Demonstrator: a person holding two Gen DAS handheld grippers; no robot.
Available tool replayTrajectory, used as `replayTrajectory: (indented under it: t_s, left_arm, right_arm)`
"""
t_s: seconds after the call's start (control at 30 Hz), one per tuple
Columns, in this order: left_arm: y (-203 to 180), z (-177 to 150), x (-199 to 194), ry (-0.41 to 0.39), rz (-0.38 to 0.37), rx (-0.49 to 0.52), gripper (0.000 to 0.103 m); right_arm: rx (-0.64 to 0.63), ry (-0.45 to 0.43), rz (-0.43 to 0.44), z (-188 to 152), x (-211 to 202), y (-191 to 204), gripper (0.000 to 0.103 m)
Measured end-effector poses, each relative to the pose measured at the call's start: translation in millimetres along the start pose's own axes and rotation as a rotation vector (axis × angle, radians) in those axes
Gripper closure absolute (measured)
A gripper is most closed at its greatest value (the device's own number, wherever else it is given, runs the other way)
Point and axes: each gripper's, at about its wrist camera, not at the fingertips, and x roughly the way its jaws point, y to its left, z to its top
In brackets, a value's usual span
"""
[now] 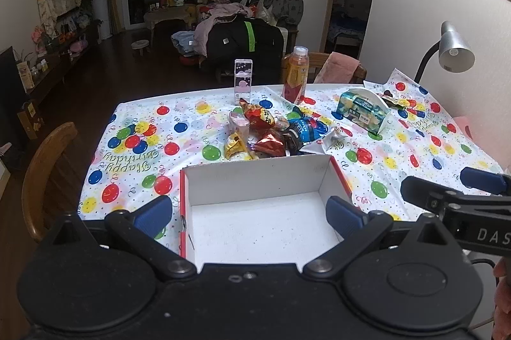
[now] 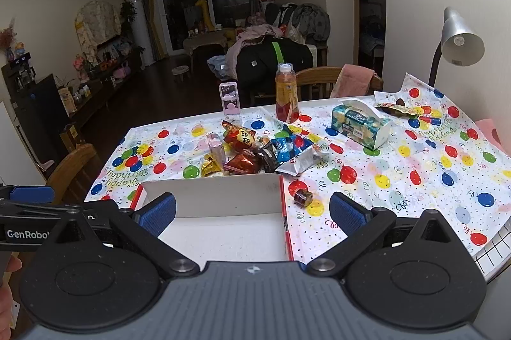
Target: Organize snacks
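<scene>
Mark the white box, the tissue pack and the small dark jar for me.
white box (image 1: pixel 255 180), left wrist view, inner back wall.
tissue pack (image 2: pixel 357 126), right wrist view, printed side.
small dark jar (image 2: pixel 302 198), right wrist view, its body.

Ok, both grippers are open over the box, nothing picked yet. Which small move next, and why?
Probably ease the right gripper forward over the white box's far wall toward the red snack packet in the pile just behind it. The box is empty, both grippers hold nothing, and that packet lies nearest. The left gripper can wait above the box.
</scene>
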Motion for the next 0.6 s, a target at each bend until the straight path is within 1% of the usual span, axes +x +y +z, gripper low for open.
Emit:
replayTrajectory:
  t_s: [0.13, 0.33, 0.47, 0.6]
  left_arm:
    - [1.5, 2.7, 7.8, 0.015, -0.008, -0.013, 0.001]
    - [-1.7, 12.5, 46.2, 0.07, -0.025, -0.025, 0.001]
    - [-0.8, 17.2, 75.8, 0.108, -0.032, -0.049, 0.001]
    - [-5.9, 24.5, 103.2, 0.14, -0.03, -0.045, 0.001]
  right_arm:
    - [0.004, 0.017, 0.013, 3.3, 11.5, -7.1, 0.0]
    - [0.022, 0.054, 0.026, 14.7, 42.2, -27.6, 0.0]
    - [0.028, 0.082, 0.008, 20.9, 66.9, -44.9, 0.0]
    - [0.038, 0.114, -0.013, 28.7, 95.7, -66.0, 0.0]
